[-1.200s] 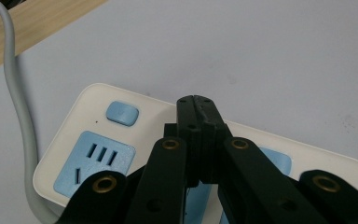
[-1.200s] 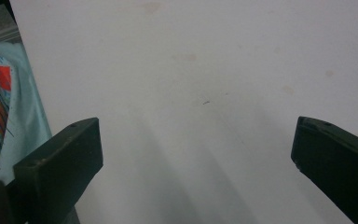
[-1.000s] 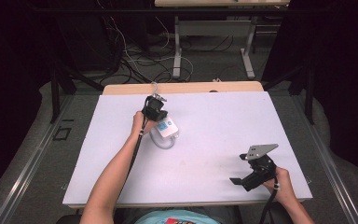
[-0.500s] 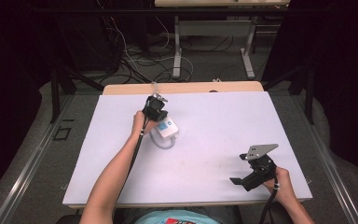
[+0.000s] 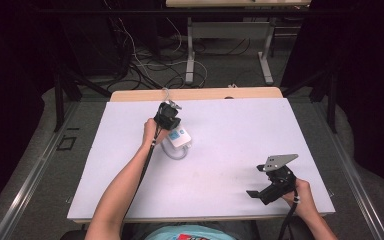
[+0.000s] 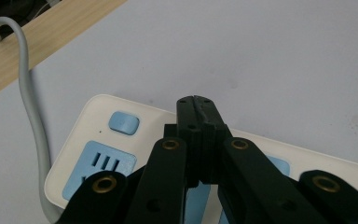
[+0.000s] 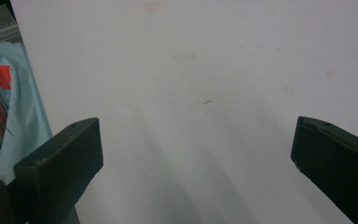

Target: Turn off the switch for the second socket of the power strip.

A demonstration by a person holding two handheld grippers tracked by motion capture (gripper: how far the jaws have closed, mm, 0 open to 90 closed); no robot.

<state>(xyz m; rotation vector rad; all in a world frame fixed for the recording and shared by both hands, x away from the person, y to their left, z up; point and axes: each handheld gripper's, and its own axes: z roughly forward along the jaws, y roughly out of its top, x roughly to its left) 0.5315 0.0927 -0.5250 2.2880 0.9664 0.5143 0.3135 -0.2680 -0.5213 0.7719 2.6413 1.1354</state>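
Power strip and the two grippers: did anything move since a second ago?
Nothing visibly changed. The left gripper stays over the white power strip with its jaws shut and nothing between them. The right gripper stays near the table's front right corner, jaws wide open.

This looks like a lab set up for recording, not a home. A desk (image 5: 230,150) with a plain white top and a bare wooden far edge stands alone on grey flooring, and dark curtains (image 5: 365,65) hang on both sides of it. Behind the desk, loose cables (image 5: 135,70) lie tangled on the floor beside the metal legs of another table (image 5: 190,55).
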